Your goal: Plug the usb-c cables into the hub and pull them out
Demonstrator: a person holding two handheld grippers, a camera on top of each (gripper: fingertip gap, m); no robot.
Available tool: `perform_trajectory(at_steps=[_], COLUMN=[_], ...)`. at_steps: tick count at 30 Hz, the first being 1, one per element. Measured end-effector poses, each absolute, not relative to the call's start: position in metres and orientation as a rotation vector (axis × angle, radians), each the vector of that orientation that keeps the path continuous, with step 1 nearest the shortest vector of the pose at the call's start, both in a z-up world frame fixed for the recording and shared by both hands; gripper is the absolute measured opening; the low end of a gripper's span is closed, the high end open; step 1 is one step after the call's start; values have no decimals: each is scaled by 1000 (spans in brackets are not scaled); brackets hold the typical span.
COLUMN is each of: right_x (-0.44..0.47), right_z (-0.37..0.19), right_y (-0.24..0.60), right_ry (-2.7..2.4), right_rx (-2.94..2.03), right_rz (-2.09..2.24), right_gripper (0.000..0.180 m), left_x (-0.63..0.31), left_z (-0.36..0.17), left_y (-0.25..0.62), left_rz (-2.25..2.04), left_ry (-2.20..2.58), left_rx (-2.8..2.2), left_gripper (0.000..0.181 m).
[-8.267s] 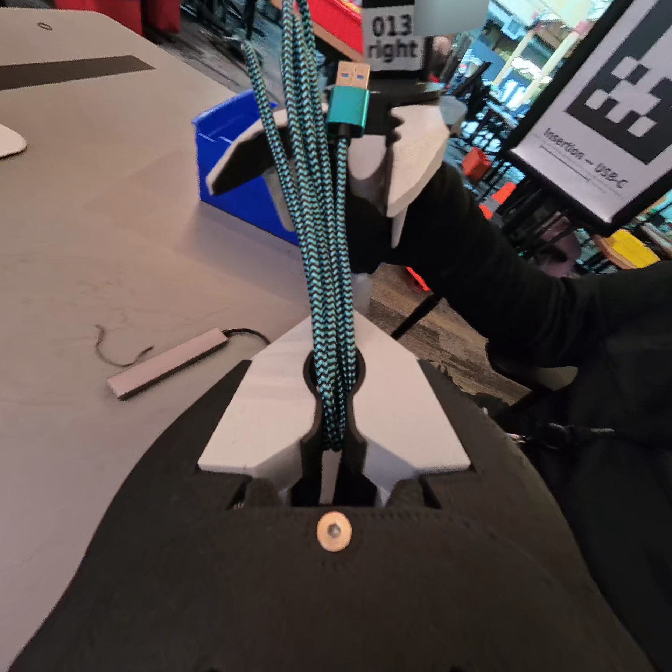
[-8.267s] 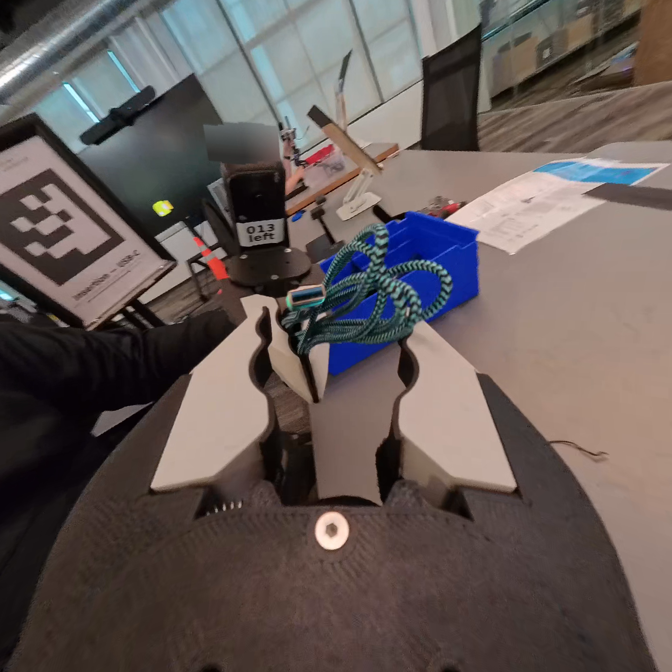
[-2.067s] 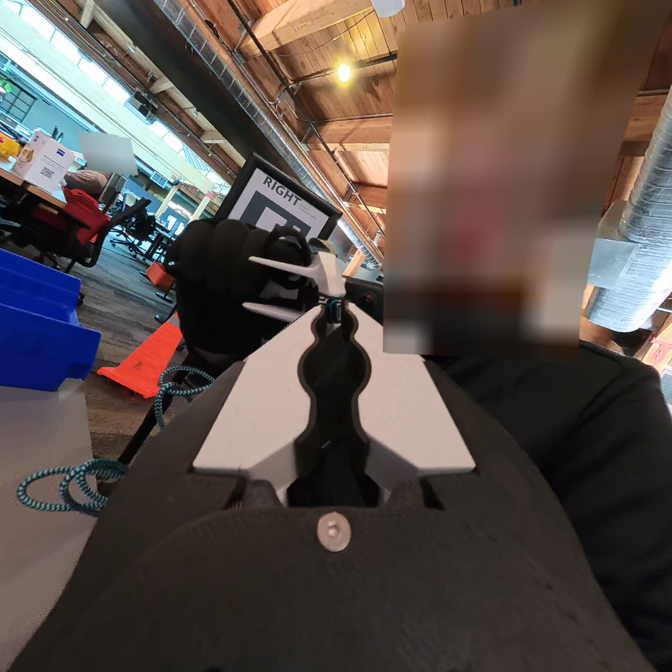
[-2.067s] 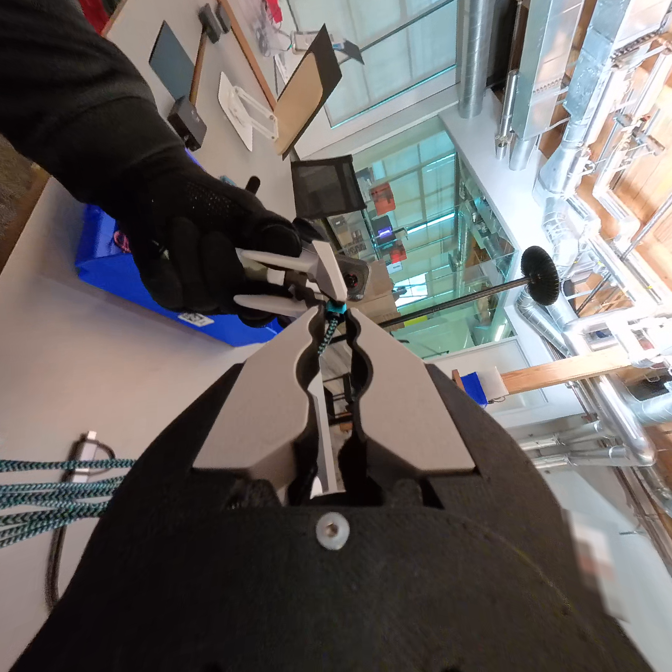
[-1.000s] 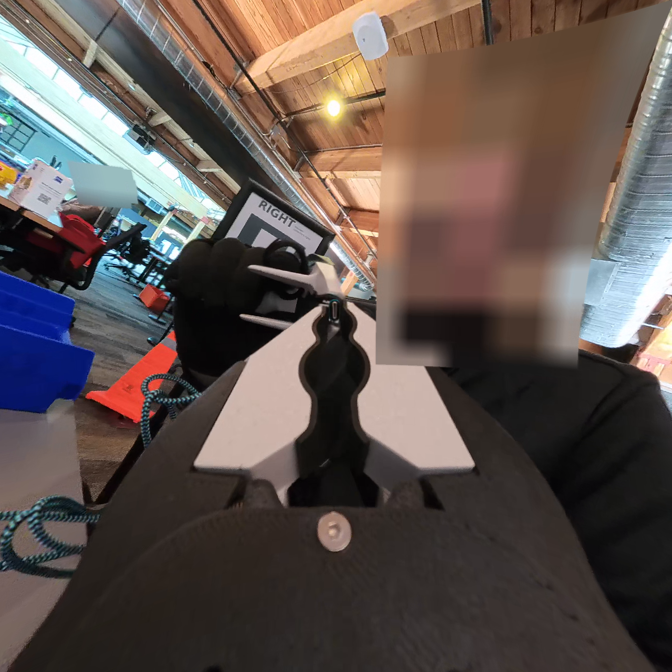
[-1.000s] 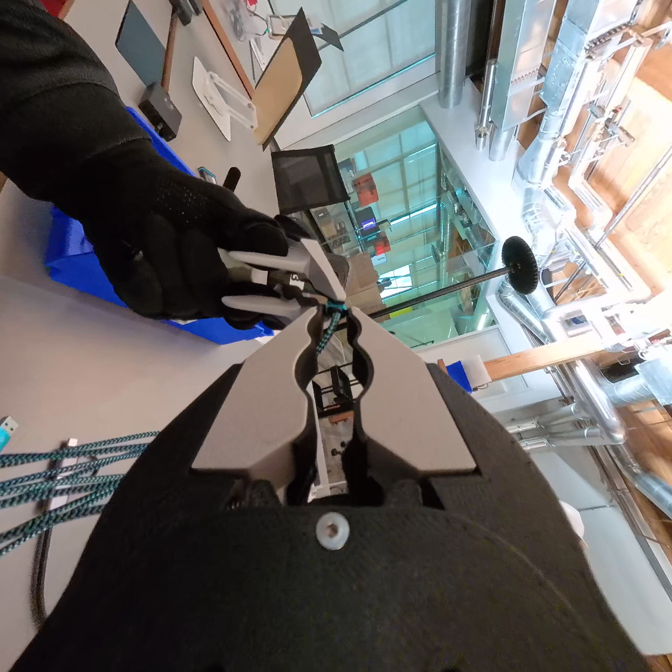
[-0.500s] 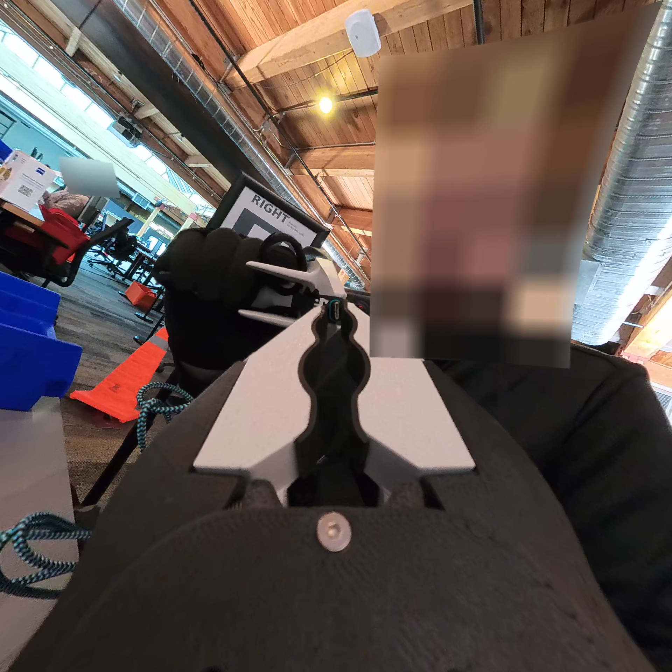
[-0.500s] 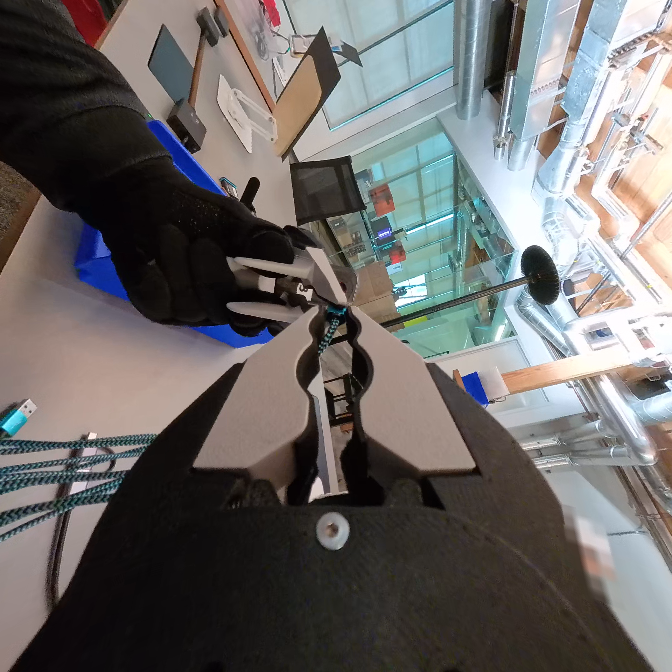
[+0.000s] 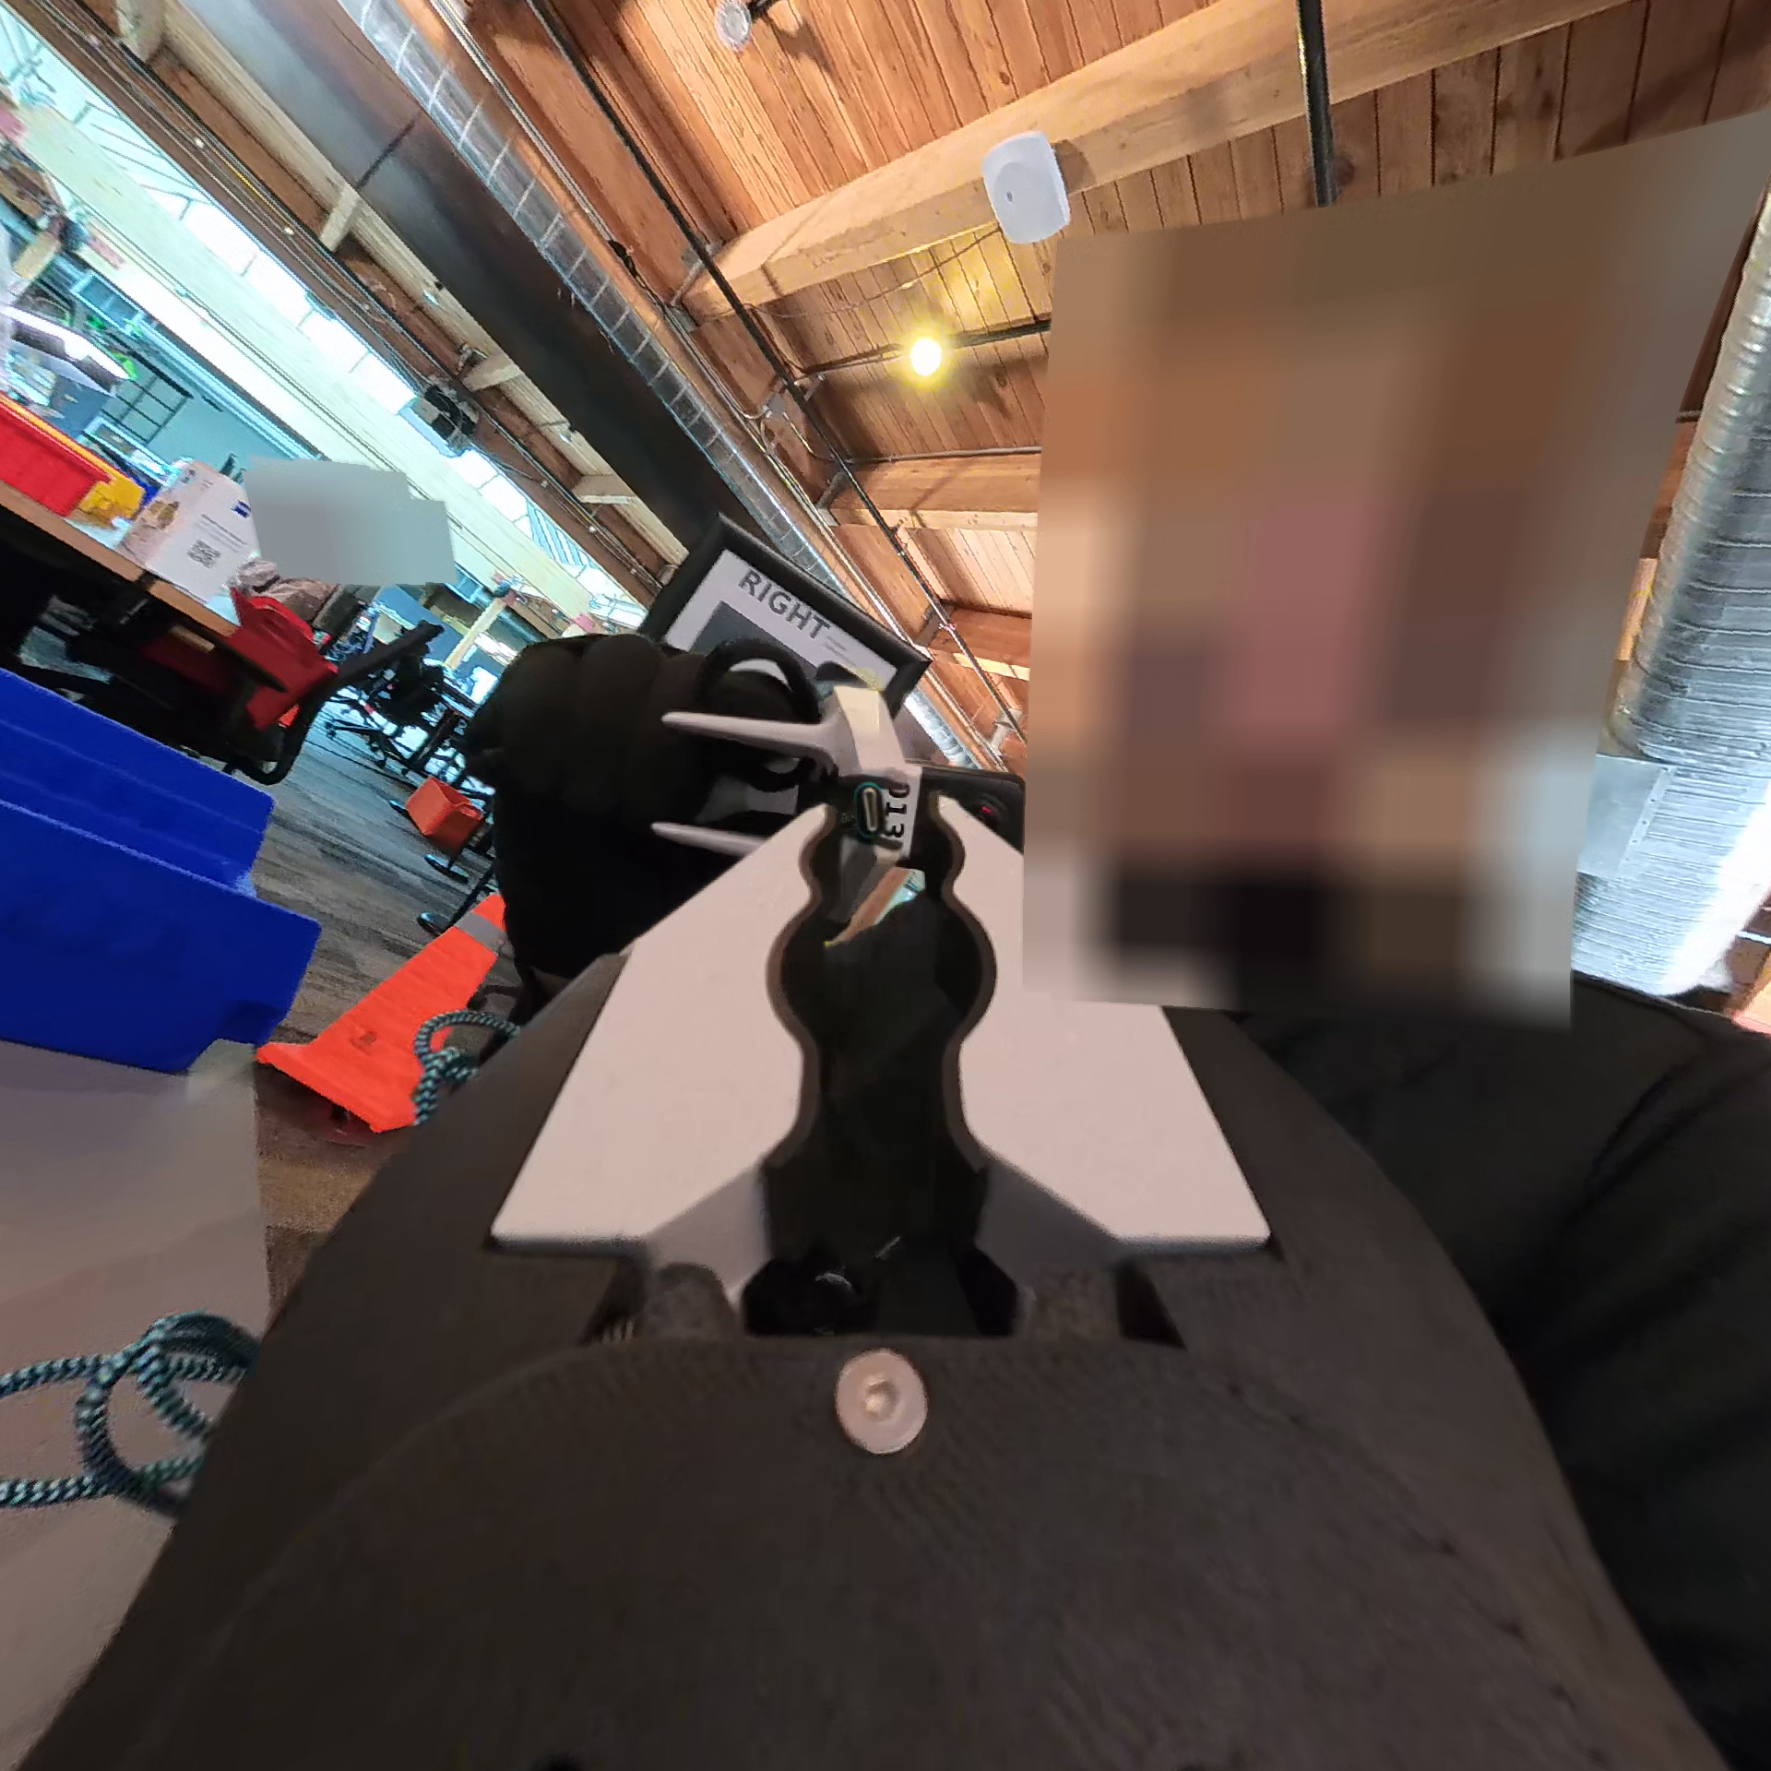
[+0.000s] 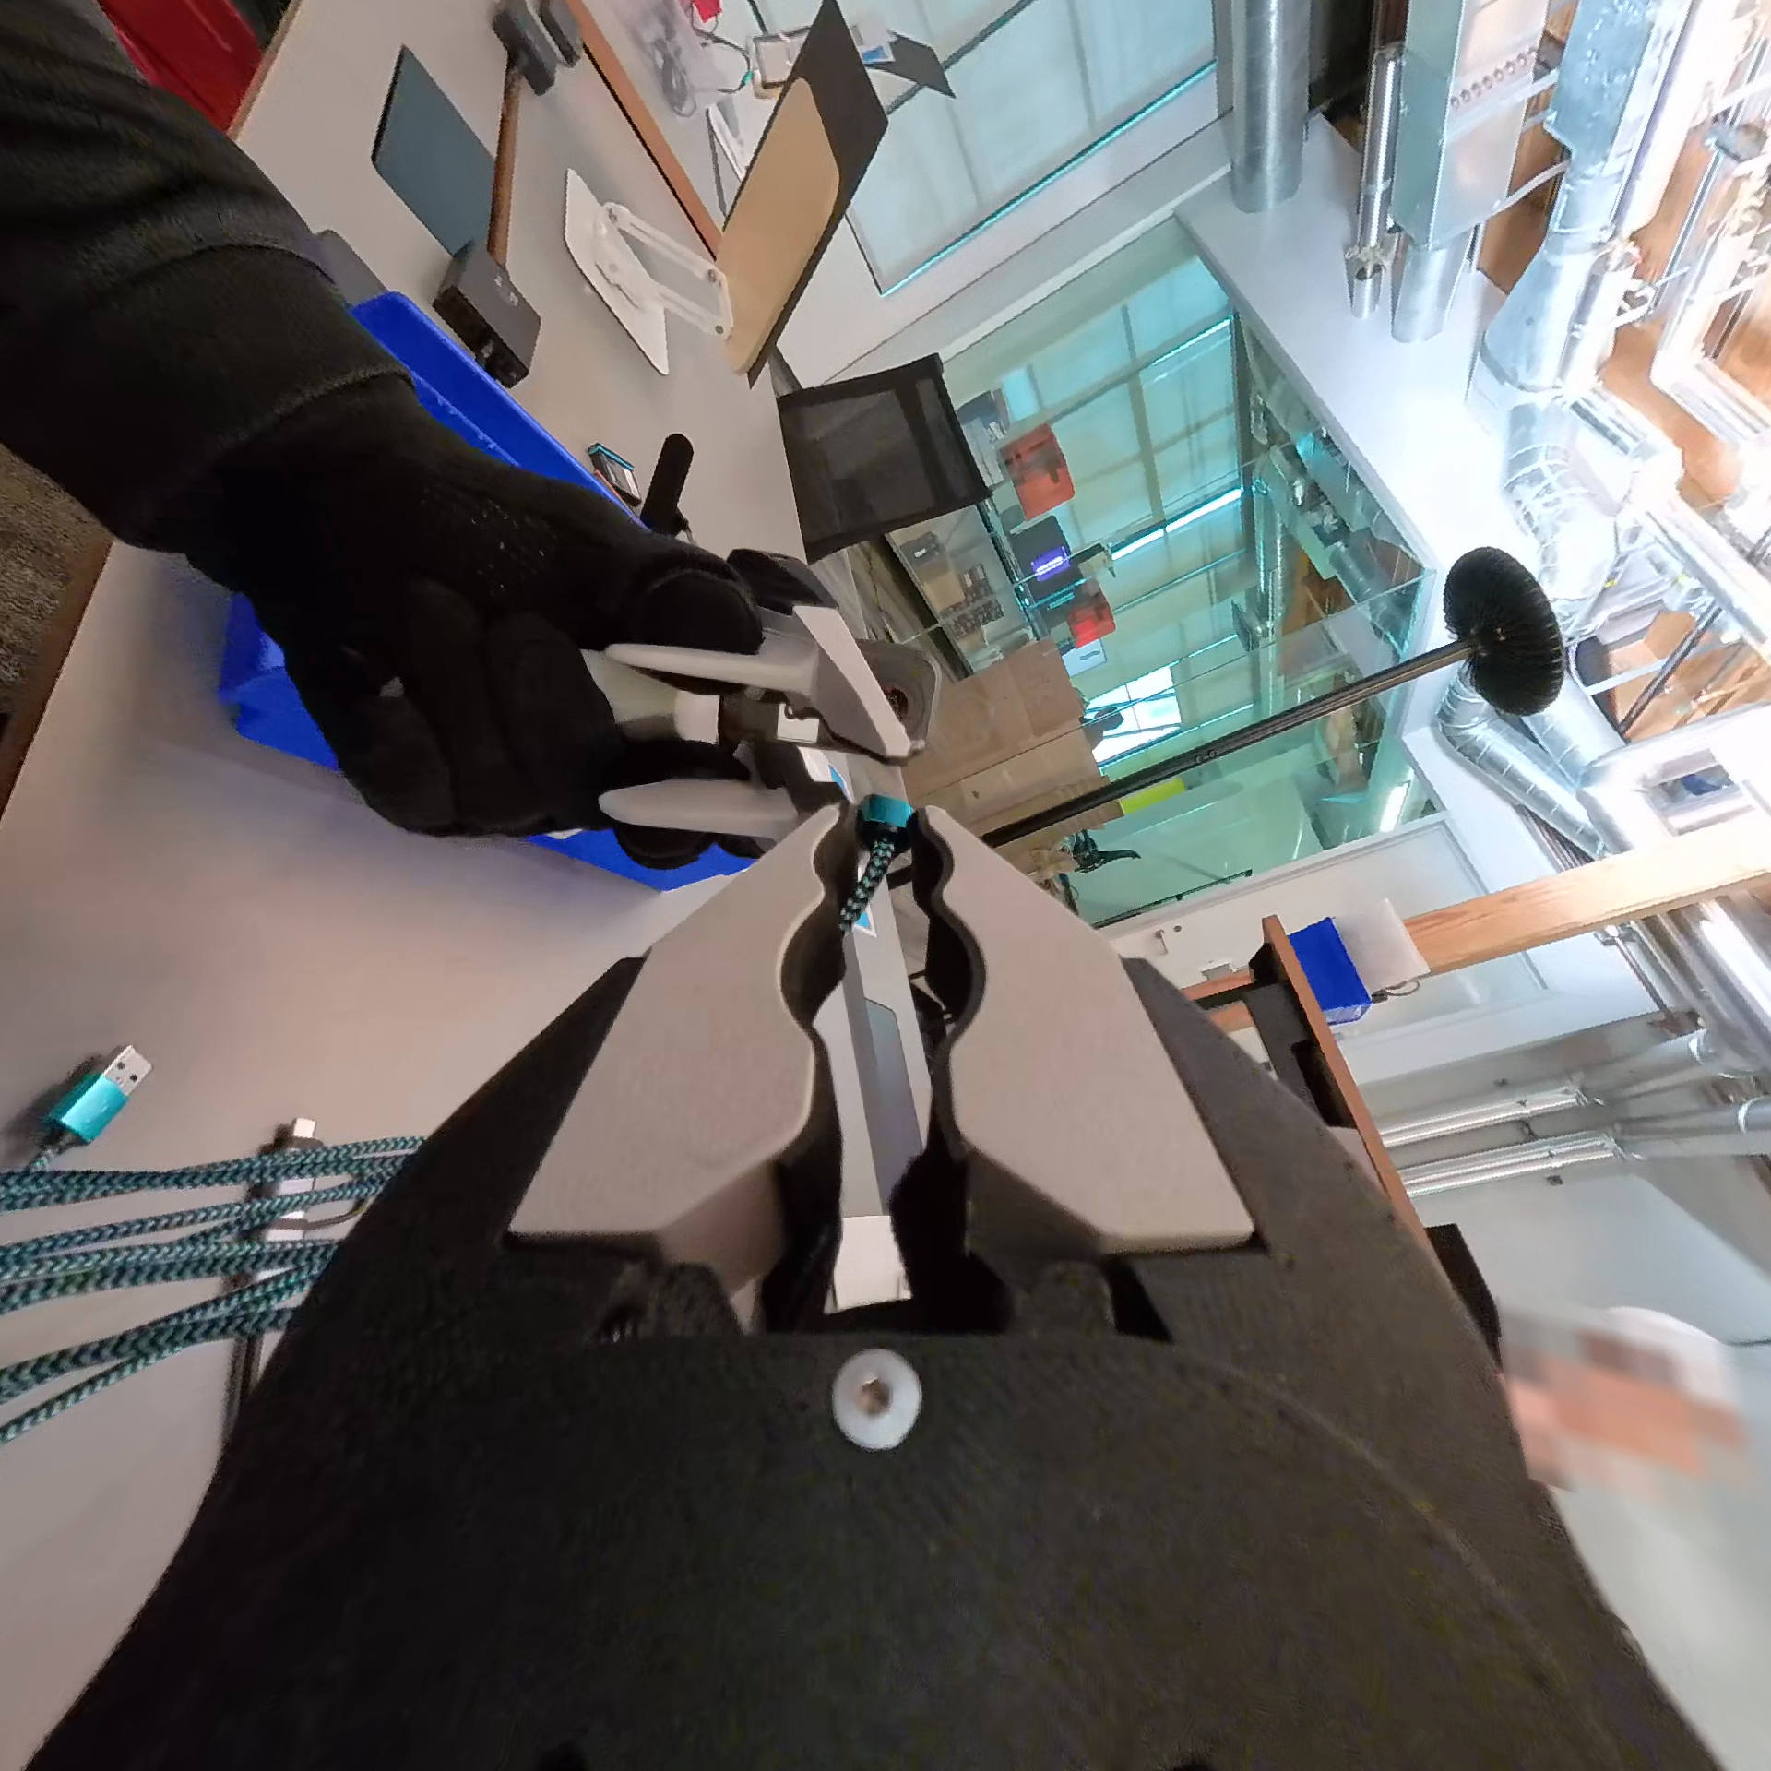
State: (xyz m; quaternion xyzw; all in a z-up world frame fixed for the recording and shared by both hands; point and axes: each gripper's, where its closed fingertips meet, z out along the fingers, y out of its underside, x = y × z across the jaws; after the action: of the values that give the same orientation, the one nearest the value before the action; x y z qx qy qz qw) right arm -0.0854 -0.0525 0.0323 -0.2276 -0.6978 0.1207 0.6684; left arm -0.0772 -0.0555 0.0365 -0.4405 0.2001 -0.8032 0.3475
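The right gripper (image 10: 880, 826) has its jaws clamped on the teal USB-C plug (image 10: 882, 813), held in mid-air tip to tip with the left gripper (image 9: 874, 832), whose jaws sit nearly together near the plug, so a loose pinch could let it twist or drop toward the worktop (image 10: 192, 920).

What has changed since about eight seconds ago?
The left gripper let go of the cable bundle, which now lies on the table. The right gripper closed on one teal plug. Both rose, tips facing. The blue bin stays on the table.
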Motion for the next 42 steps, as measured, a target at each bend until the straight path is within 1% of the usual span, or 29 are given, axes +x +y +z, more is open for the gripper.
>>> perform_trajectory(at_steps=[1, 5, 10, 13, 17, 19, 22, 25, 26, 32, 37, 42], right_x=[-84, -79, -73, -69, -55, -45, -31, -19, -15, 0, 11, 19], right_z=[33, 35, 34, 32, 35, 39, 44, 48, 49, 51, 54, 59], right_y=[-51, -39, -26, -15, 7, 19, 33, 46, 50, 65, 72, 77], right_ry=[-1570, -1552, -1545, -1542, -1519, -1501, -1476, -1451, -1442, -1413, -1389, -1366], right_rx=[-519, -555, -591, -620, -665, -693, -727, -757, -766, -802, -816, -823], right_rz=[277, 299, 294, 284, 247, 232, 231, 223, 217, 203, 205, 215], right_gripper=[8, 8, 8, 8, 8, 8, 8, 8, 8, 8, 8, 8], left_x=[-80, -88, -83, -79, -78, -77, -80, -78, -75, -53, -63, -61], left_z=[35, 28, 18, 2, -35, -57, -81, -90, -97, -162, -202, -230], left_y=[-52, -38, -30, -21, -1, 9, 21, 33, 37, 58, 86, 90], left_rz=[-2068, -1982, -1880, -1755, -1464, -1223, -919, -786, -734, -362, -79, -125], left_ry=[502, 446, 450, 461, 472, 544, 674, 730, 773, 1185, 1564, 1872], left_rx=[-1150, -1207, -1317, -1443, -1690, -1827, -1945, -1986, -2008, -2176, -2192, -2197], left_gripper=[16, 19, 18, 18, 16, 17, 24, 26, 27, 41, 44, 43])
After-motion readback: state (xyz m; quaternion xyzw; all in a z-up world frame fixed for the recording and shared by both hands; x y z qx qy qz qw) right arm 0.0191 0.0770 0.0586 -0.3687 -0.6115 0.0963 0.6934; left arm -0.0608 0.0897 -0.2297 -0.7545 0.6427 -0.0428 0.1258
